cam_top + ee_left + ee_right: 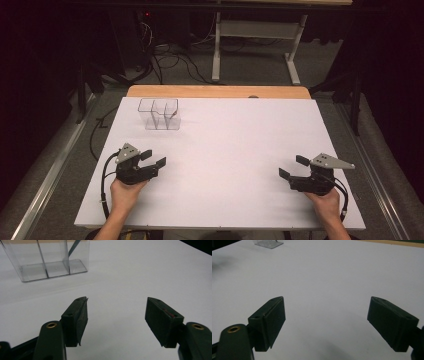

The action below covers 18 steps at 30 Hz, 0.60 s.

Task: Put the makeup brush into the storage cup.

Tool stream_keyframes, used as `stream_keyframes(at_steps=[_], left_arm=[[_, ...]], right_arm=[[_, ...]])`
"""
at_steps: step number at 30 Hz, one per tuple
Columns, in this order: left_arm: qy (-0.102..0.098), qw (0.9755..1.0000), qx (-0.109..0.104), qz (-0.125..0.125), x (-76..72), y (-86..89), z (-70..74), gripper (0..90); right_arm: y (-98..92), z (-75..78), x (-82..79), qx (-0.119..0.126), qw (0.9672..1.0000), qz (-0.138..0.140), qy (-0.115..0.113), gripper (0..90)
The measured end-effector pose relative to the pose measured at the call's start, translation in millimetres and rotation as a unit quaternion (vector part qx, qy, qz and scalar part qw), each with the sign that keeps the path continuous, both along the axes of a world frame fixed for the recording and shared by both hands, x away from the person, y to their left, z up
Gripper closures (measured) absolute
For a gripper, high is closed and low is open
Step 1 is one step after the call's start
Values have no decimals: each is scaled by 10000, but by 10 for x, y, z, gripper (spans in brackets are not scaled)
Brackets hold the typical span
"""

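Both grippers waiting wide open, holding nothing.
The clear box (159, 114) is sitting ahead of the left gripper (153, 158) — well apart from the right gripper (292, 167) — its long side running across the table (240, 145).

Clear divided container (159, 114) near the far left of a white table (240, 145).

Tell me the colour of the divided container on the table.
The container is clear, colourless plastic; the left gripper view shows it best.
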<state>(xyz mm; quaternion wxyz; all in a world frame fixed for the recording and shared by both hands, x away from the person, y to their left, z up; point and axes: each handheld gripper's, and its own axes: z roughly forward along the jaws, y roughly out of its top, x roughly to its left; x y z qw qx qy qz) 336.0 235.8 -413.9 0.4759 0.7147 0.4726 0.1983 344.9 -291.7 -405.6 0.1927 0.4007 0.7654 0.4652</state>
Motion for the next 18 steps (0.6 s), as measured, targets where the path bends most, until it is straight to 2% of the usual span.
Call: stream_keyframes(at_steps=[18], left_arm=[[-26, 10000, 33, -37, -5, -9, 2, 347]], right_arm=[[23, -9, 5, 10, 10000, 53, 3, 166]])
